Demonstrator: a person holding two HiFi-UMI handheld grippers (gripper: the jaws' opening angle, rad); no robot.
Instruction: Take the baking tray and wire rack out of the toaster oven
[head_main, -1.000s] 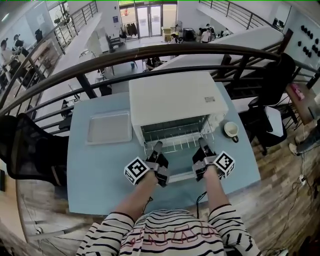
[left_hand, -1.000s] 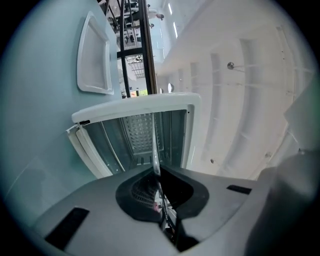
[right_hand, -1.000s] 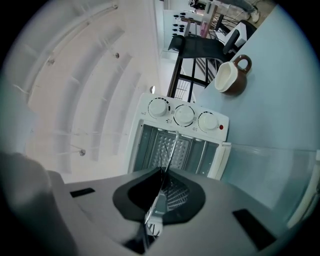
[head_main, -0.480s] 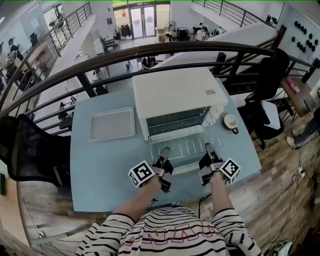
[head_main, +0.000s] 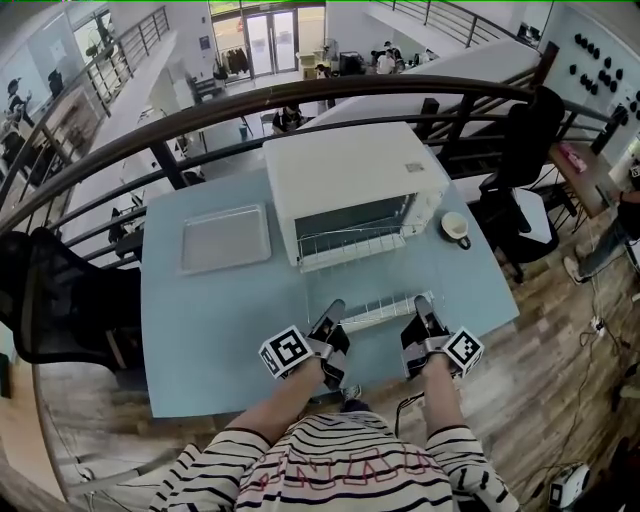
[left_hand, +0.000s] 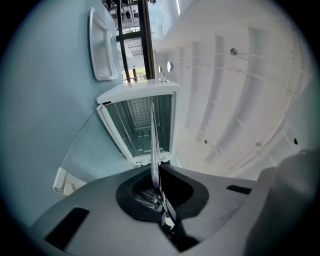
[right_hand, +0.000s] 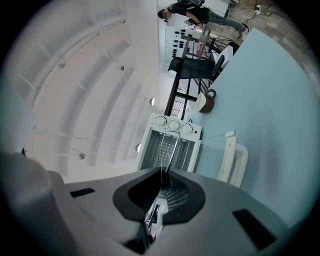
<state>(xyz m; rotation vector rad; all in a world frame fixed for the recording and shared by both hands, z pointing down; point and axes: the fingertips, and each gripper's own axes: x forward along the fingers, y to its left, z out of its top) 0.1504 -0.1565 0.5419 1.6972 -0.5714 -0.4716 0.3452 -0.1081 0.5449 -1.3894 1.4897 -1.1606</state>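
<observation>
A light blue worktop (head_main: 200, 340) stands by a dark railing (head_main: 300, 100), with a big bright hall beyond it. The white toaster oven (head_main: 350, 170) sits at the far middle with its door down. The baking tray (head_main: 225, 238) lies flat on the worktop, left of the oven and apart from it. A cup (head_main: 457, 228) stands right of the oven.

The left tongs (head_main: 335, 308) and the right tongs (head_main: 422, 302) are both squeezed shut on the near edge of the wire rack (left_hand: 152, 145). They hold it flat in the air in front of the oven's mouth.

From above, the rack's thin wires are hard to see. The gripper views show it from the side as one thin line. They also show the glass door (left_hand: 85, 150) under it, which is almost see-through from above. Only the right gripper view shows the oven's knobs (right_hand: 173, 125).

I cannot tell if the rack's far edge is out of the oven.
</observation>
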